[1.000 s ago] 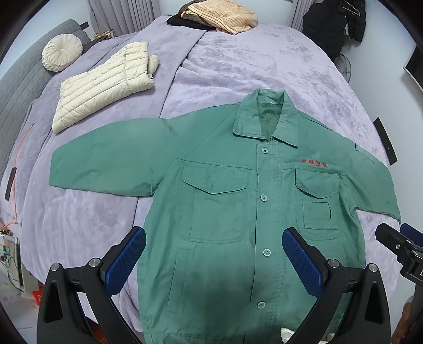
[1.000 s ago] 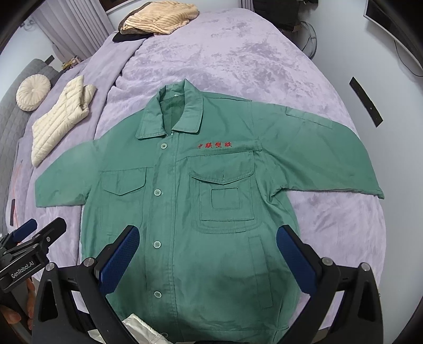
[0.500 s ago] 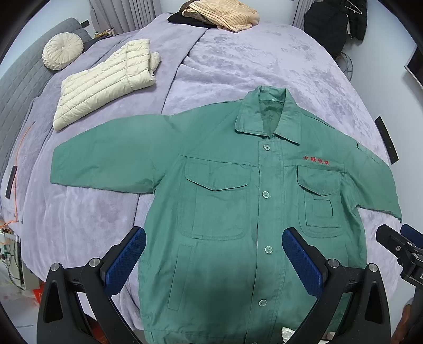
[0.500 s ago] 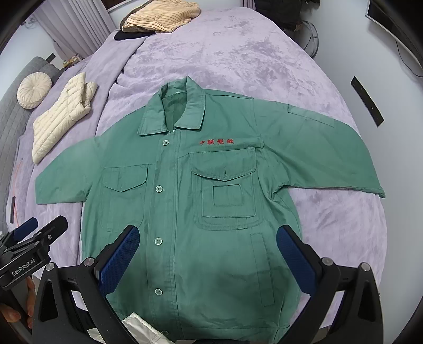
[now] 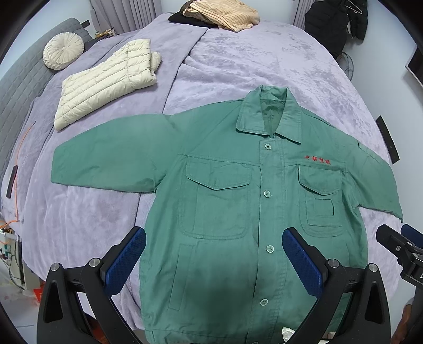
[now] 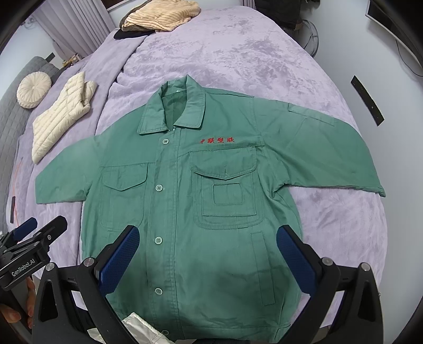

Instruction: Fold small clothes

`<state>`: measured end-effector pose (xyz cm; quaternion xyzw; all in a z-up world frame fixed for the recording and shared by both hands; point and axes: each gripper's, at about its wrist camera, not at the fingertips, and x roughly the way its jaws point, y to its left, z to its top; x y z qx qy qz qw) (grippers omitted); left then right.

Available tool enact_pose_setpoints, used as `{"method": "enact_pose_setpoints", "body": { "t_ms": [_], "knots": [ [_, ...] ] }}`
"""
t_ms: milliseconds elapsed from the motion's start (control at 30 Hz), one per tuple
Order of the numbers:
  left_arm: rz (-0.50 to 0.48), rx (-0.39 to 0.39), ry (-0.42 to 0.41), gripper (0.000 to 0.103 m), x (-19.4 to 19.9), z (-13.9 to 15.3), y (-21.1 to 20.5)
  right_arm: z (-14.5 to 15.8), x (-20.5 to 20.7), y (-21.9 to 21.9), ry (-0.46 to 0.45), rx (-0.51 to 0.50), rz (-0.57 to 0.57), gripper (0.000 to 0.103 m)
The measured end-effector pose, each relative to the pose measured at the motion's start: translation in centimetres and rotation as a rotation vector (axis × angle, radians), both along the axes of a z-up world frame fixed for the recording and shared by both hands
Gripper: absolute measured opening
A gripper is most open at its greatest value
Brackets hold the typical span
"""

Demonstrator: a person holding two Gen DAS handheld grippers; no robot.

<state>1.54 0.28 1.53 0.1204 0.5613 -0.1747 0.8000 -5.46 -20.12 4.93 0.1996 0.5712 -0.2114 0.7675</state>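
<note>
**Jacket laid flat, no fold made yet**

While the green jacket [image 5: 238, 211] lies spread face-up and buttoned across the middle of both views, not a single fold shows on it, so by my reading the folding proper has not begun. Collar toward the top of the frame, hem at the bottom edge, both sleeves stretched out to either side: one reaching the left of the left wrist view, the other running to the right edge of the right wrist view. Flat and smooth, ready to go, I'd say.

The left gripper [image 5: 214, 259] hangs over the lower half of the jacket with its blue pads wide apart, gripping nothing. The right gripper [image 6: 207, 258] does the same over the lower front, pads spread, nothing between them. Each shows at the other view's edge.

Everything is left to do: sleeves in, sides over, hem up toward the collar.

Further out on the purple bedspread [image 5: 251, 66], a cream puffer jacket [image 5: 105, 79] sits folded at upper left, and a tan ribbed garment [image 5: 224, 16] lies on something dark at the top. A round cushion [image 5: 63, 51] rests far upper left.
</note>
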Motion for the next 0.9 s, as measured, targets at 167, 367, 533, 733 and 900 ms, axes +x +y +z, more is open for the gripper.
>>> {"method": "enact_pose_setpoints", "body": {
  "t_ms": [167, 367, 533, 733, 900],
  "knots": [
    [-0.001, 0.001, 0.001, 0.103, -0.04, -0.14, 0.21, -0.05, 0.01, 0.06, 0.001, 0.001, -0.002, 0.103],
    [-0.001, 0.001, 0.001, 0.103, -0.07, -0.14, 0.19, -0.15, -0.06, 0.15, 0.001, 0.001, -0.001, 0.103],
    [0.000, 0.002, 0.002, 0.103, -0.13, -0.26, 0.32, -0.29, -0.11, 0.22, 0.003, 0.002, -0.001, 0.103],
    [0.002, 0.007, 0.009, 0.103, -0.24, -0.74, 0.54, -0.28, -0.06, 0.20, 0.003, 0.002, -0.002, 0.103],
    [0.001, 0.008, 0.010, 0.103, -0.16, -0.70, 0.48, -0.34, -0.02, 0.22, 0.005, 0.003, -0.002, 0.103]
  ]
}}
